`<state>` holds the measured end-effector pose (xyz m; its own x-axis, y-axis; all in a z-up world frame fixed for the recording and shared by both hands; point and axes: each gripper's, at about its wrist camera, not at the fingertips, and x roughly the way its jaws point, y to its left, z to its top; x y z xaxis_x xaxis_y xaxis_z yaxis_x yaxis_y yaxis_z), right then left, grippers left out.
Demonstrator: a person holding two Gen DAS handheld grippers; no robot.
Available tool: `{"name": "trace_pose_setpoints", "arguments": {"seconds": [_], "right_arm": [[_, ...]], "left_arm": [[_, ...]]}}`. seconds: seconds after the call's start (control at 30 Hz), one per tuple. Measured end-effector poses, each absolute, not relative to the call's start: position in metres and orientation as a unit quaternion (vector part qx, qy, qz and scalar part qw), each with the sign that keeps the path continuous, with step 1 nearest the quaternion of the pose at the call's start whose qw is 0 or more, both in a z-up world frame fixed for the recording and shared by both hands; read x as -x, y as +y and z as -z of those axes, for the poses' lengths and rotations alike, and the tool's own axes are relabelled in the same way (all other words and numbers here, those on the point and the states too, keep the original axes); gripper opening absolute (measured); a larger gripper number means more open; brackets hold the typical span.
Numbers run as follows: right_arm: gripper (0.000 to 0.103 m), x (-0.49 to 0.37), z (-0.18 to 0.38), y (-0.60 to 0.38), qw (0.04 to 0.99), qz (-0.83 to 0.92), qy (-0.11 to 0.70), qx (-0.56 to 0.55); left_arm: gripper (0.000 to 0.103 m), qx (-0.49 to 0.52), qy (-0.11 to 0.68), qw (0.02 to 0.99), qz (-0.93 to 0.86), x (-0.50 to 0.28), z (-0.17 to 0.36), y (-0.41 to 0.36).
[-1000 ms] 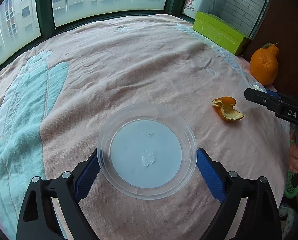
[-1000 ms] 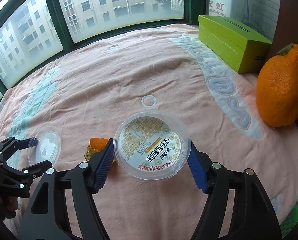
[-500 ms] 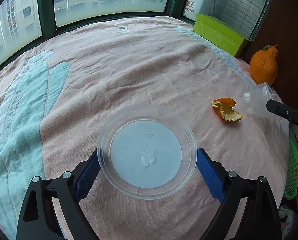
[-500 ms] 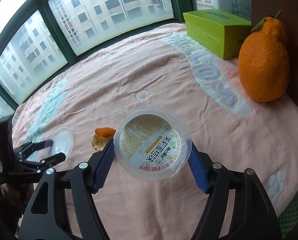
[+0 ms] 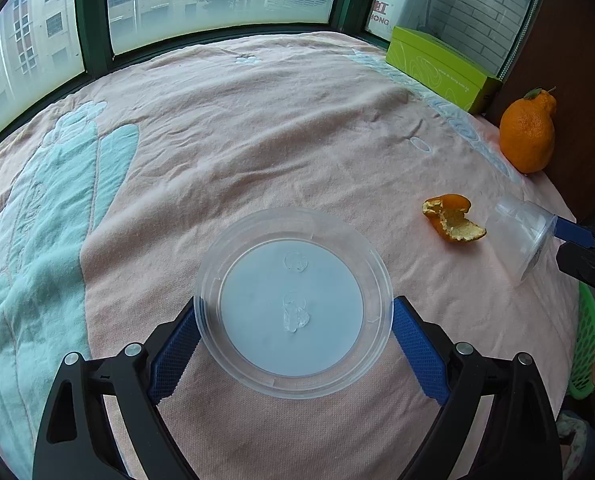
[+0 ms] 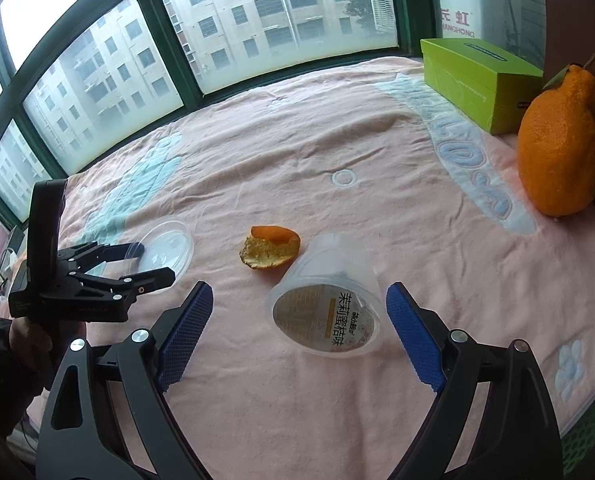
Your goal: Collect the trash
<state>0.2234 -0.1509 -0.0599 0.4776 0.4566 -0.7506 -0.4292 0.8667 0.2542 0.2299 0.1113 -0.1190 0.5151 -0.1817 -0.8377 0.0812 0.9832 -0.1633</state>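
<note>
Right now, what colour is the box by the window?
Lime green box with a faint lighter squiggle print on its side; clearest in the right wrist view.

Our left gripper (image 5: 293,330) tilts downward, its jaws pressed against a clear lid (image 5: 293,300). Our right gripper (image 6: 299,326) has just opened its jaws, gripping nothing.

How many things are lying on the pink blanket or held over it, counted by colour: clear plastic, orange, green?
Clear plastic: 2, the lid and the cup
Orange: 2, the peel and the whole fruit
Green: 1, the box
Total: 5
</note>
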Motion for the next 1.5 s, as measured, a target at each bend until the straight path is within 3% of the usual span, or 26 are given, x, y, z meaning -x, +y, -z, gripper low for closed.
{"name": "trace_pose_setpoints", "arguments": {"seconds": [0.37, 0.6, 0.7, 0.97, 1.5], "right_arm": [[0.088, -0.308, 0.076, -0.152, 0.756, -0.239, 0.603, -0.089], [0.064, -0.317, 0.096, -0.140, 0.727, -0.224, 0.648, -0.047], [0.055, -0.310, 0.088, -0.141, 0.740, -0.230, 0.630, -0.053], [0.055, -0.267, 0.059, -0.158, 0.801, -0.248, 0.540, -0.073], [0.055, -0.211, 0.053, -0.154, 0.891, -0.217, 0.396, -0.054]], "left_arm": [[0.089, 0.051, 0.485, 0.869, 0.078, -0.229, 0.119, 0.111], [0.089, 0.048, 0.485, 0.870, 0.079, -0.229, 0.120, 0.112], [0.089, 0.048, 0.484, 0.870, 0.079, -0.229, 0.120, 0.111], [0.088, 0.056, 0.478, 0.873, 0.084, -0.222, 0.115, 0.107], [0.088, 0.058, 0.455, 0.884, 0.095, -0.192, 0.087, 0.087]]}}
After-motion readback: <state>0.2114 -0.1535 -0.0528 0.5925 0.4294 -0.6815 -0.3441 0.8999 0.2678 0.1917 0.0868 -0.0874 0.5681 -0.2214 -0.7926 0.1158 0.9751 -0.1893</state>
